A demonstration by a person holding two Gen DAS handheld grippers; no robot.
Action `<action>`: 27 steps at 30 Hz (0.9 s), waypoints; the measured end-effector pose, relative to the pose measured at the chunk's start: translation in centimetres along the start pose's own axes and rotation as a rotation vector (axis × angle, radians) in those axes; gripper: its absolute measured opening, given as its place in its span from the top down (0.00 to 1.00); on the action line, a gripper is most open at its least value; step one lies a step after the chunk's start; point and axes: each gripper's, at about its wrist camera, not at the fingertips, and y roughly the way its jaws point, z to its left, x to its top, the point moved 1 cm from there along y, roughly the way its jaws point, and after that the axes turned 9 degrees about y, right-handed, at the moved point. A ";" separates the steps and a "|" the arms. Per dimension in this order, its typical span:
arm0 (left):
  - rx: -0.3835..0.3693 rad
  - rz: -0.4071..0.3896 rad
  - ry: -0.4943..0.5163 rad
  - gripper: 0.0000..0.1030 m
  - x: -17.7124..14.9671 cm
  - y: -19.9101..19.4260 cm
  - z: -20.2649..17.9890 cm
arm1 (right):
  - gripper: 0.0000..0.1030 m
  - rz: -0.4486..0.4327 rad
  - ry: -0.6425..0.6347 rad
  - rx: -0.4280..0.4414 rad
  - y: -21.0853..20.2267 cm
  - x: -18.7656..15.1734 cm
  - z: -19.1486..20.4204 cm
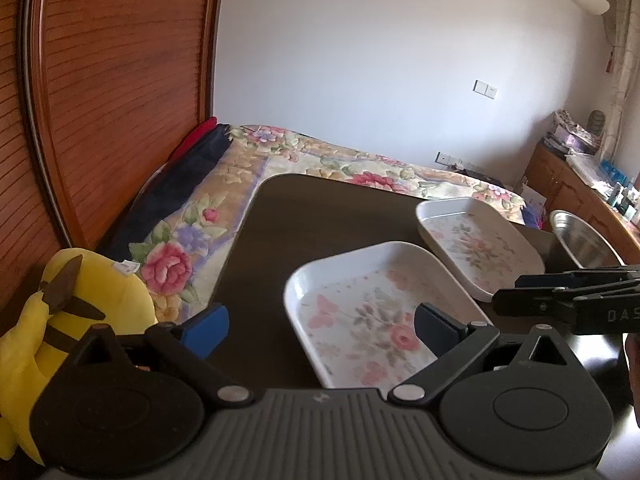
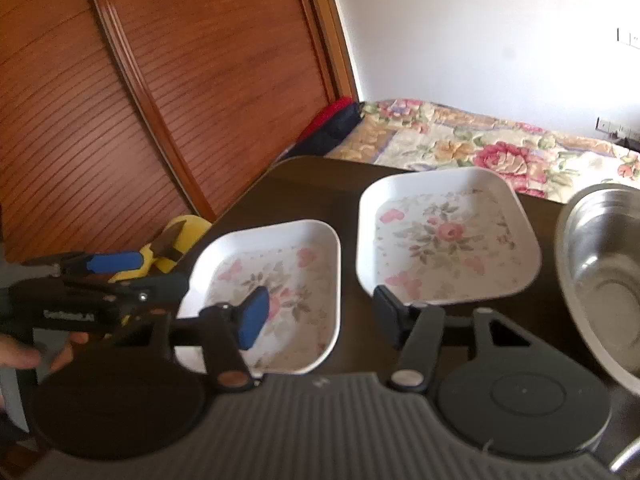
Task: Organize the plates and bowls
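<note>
Two white square plates with flower prints lie side by side on the dark table (image 1: 288, 232). In the left wrist view my left gripper (image 1: 322, 330) stands open, its right pad over the nearer plate (image 1: 372, 304) and its left pad over bare table. The second plate (image 1: 476, 244) lies further right, and a steel bowl (image 1: 580, 240) sits beyond it. My right gripper (image 2: 320, 316) is open above the gap between the left plate (image 2: 288, 272) and the right plate (image 2: 444, 236), pressing on nothing. The bowl (image 2: 604, 280) is at its right. Each gripper shows in the other's view: right gripper (image 1: 516, 292), left gripper (image 2: 148, 272).
A bed with a floral quilt (image 1: 320, 160) borders the table's far side. A yellow plush toy (image 1: 60, 320) sits off the table's left corner, before a wooden slatted wardrobe (image 1: 120, 80). A wooden cabinet (image 1: 580, 184) loaded with clutter stands at the far right. A hand (image 2: 24, 352) holds the left gripper.
</note>
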 end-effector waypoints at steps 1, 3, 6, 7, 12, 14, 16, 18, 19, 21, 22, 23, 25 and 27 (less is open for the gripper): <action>0.001 0.004 -0.002 0.02 0.1 0.3 0.2 | 0.44 0.012 0.001 0.003 0.6 0.1 0.0; 0.003 0.012 -0.007 0.04 0.1 0.9 0.7 | 0.46 0.033 0.003 0.006 1.4 0.4 -0.1; 0.001 0.025 -0.017 0.06 0.1 1.7 1.2 | 0.49 0.063 0.012 0.012 2.4 0.6 -0.1; 0.001 0.029 -0.018 0.06 0.0 1.9 1.2 | 0.49 0.073 0.020 0.014 2.7 0.7 -0.2; -0.009 0.037 -0.024 0.06 -0.3 2.7 1.7 | 0.52 0.109 0.019 0.012 3.6 0.6 -0.2; -0.013 0.039 -0.027 0.06 -0.3 2.9 1.7 | 0.52 0.103 0.021 0.011 3.6 0.6 -0.1; -0.018 0.039 -0.031 0.07 -0.3 3.0 1.8 | 0.52 0.109 0.022 0.011 3.8 0.5 0.0; -0.025 0.045 -0.037 0.11 -0.3 3.2 1.9 | 0.52 0.118 0.021 0.010 4.0 0.6 0.0; -0.028 0.047 -0.039 0.12 -0.4 3.3 1.9 | 0.52 0.119 0.020 0.009 4.0 0.6 0.1; -0.031 0.059 -0.049 0.24 -0.5 3.6 2.1 | 0.54 0.124 0.020 0.010 4.2 0.8 0.2; -0.036 0.069 -0.059 0.27 -0.6 3.8 2.2 | 0.56 0.124 0.020 0.008 4.3 0.8 0.2; -0.045 0.076 -0.071 0.34 -0.6 4.0 2.3 | 0.63 0.126 0.019 0.005 4.4 0.8 0.4; -0.038 0.067 -0.074 0.40 -0.7 3.9 2.4 | 0.70 0.134 0.013 -0.012 4.8 0.8 0.5; -0.034 0.069 -0.074 0.56 -0.7 3.8 2.4 | 0.73 0.139 0.009 -0.022 5.0 0.8 0.5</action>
